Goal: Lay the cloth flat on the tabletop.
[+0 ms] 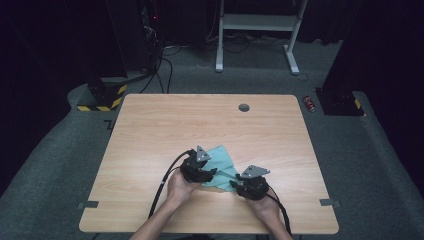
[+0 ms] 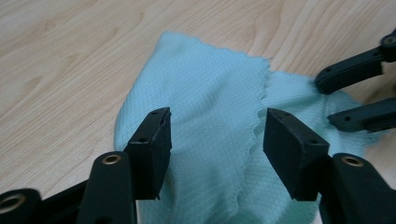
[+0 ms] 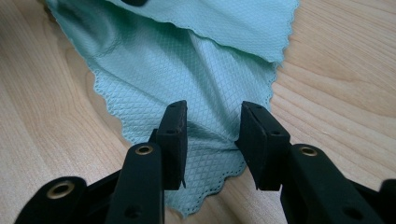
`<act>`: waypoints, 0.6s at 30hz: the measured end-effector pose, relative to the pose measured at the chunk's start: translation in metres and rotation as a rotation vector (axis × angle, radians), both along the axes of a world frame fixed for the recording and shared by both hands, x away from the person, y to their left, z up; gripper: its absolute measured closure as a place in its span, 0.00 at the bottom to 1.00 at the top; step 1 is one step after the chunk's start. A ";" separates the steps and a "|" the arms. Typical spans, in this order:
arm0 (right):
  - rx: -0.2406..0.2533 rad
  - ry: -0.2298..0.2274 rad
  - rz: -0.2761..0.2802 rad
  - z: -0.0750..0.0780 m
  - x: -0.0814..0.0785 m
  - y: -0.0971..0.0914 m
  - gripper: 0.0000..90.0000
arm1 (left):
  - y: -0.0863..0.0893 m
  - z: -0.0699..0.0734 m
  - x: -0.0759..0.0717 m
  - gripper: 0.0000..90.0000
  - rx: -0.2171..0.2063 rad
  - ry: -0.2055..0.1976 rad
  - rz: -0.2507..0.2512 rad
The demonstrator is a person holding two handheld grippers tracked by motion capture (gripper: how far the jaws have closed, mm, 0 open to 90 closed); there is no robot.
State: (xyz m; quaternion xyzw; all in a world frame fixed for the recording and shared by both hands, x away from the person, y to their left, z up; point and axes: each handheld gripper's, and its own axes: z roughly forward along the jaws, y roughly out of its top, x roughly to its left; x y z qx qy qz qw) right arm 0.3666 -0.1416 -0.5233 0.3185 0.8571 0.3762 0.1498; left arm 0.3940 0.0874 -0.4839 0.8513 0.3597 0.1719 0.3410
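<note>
Plainly unlabelled teal cloth, apparently folded, wood-grain table, no readable writing.

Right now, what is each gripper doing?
Left gripper: open above the cloth, holding nothing.
Right gripper: open over the cloth, holding nothing.

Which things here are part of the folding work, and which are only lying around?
In the work: teal cloth; left tongs, open over it; right tongs, open over it.
Lying about: red can on the floor; white frame; striped block.
</note>
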 end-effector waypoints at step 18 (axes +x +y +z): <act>0.000 -0.003 -0.001 0.000 0.000 0.000 0.69 | -0.019 -0.011 -0.001 0.49 0.074 0.034 -0.041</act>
